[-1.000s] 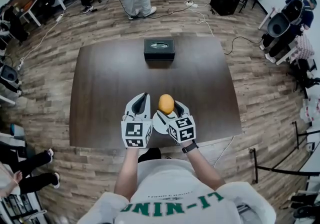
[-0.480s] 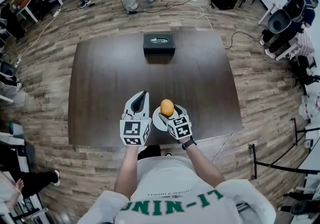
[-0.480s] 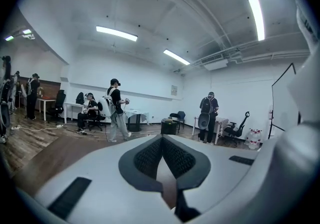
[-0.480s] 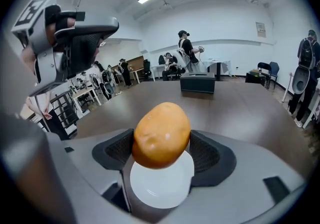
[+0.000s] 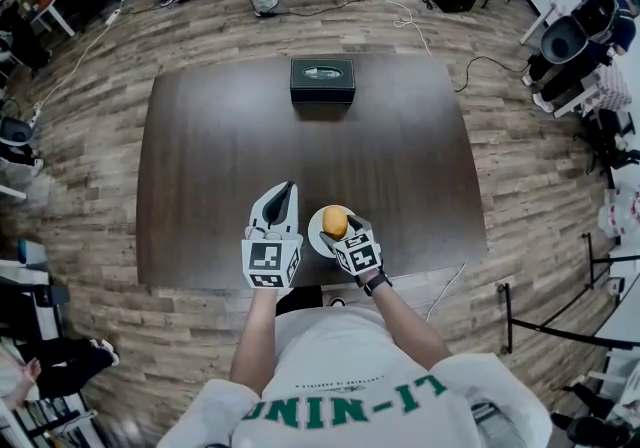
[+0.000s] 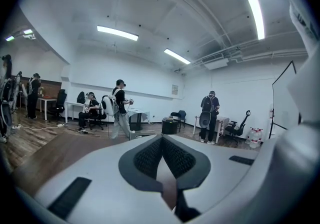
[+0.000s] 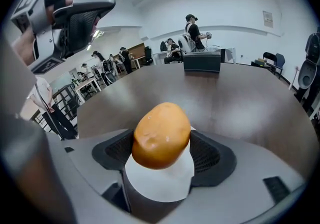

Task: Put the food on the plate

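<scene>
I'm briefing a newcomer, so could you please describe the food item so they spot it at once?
Start at the dark brown table, then its near edge, where a small white plate sits. Over that plate, gripped by the right tongs, is the potato: a smooth orange-brown oval, the only warm-coloured thing there, unlike the black box at the far edge.

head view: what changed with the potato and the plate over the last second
The right tongs, shut on the orange-brown oval potato, carried it from the far edge of the round white plate to over its middle. Whether it touches the plate cannot be told. Nothing was let go. The left tongs stayed shut and empty beside the plate. The black box stayed at the far side of the dark wooden table.
</scene>
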Available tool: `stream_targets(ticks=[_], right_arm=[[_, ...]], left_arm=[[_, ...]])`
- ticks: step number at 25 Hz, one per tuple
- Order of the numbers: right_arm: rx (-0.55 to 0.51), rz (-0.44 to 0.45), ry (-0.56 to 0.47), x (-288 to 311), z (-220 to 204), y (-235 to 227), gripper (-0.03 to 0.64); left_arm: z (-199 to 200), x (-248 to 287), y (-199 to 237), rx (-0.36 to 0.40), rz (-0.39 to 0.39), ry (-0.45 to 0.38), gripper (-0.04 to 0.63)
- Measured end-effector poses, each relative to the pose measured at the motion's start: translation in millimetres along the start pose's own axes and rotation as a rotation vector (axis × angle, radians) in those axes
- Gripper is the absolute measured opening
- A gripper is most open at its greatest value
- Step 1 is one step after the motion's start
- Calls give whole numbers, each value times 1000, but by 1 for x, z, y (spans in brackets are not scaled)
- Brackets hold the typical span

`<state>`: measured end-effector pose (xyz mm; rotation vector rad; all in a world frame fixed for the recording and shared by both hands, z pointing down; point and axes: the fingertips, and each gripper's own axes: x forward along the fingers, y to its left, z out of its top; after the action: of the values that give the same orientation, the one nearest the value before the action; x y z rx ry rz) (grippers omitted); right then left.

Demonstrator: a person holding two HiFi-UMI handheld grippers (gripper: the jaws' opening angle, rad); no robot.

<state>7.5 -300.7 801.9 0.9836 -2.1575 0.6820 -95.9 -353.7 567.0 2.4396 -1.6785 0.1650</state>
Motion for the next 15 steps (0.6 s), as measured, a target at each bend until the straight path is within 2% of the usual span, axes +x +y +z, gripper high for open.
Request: stream_targets(ticks=[8,15], right_arm=[[-11,10,66,19,-23,2,361],[-20,18,62,22,-23,4,362]], left_arm=[[-14,1,7,-21,8,26,11],[-20,2,4,-15,5,47,11]])
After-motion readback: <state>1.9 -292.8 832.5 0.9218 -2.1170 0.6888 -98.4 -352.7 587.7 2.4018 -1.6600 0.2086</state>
